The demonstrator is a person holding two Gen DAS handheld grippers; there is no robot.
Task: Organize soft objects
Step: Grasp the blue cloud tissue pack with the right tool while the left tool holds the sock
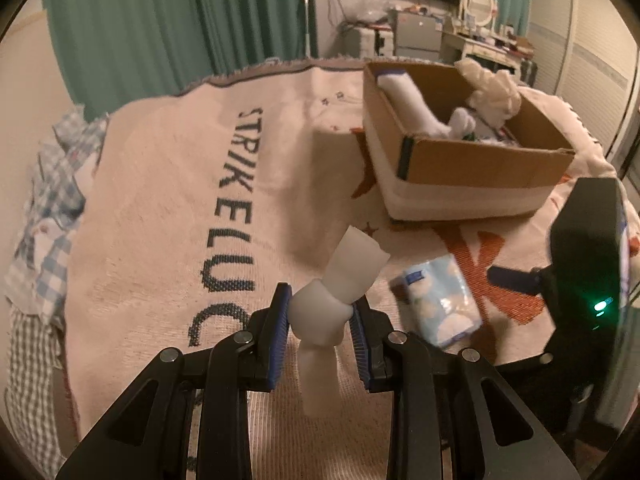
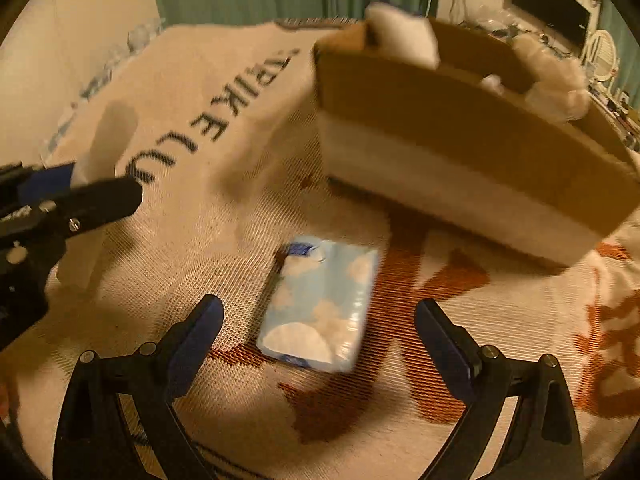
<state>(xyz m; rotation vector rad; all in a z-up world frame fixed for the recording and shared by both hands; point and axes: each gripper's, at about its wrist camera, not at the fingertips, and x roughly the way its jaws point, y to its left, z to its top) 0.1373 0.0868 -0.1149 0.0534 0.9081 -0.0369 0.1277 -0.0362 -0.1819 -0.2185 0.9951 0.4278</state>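
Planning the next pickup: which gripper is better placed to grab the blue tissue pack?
Right. The right gripper is open with the tissue pack lying between its fingers, while the left gripper is shut on a white sock.

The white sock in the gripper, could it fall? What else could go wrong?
Maybe. The left gripper pinches the sock only at its knot, so the loose ends could snag on the box rim. The right gripper is open above the tissue pack; the pack looks slick and might slide on the blanket.
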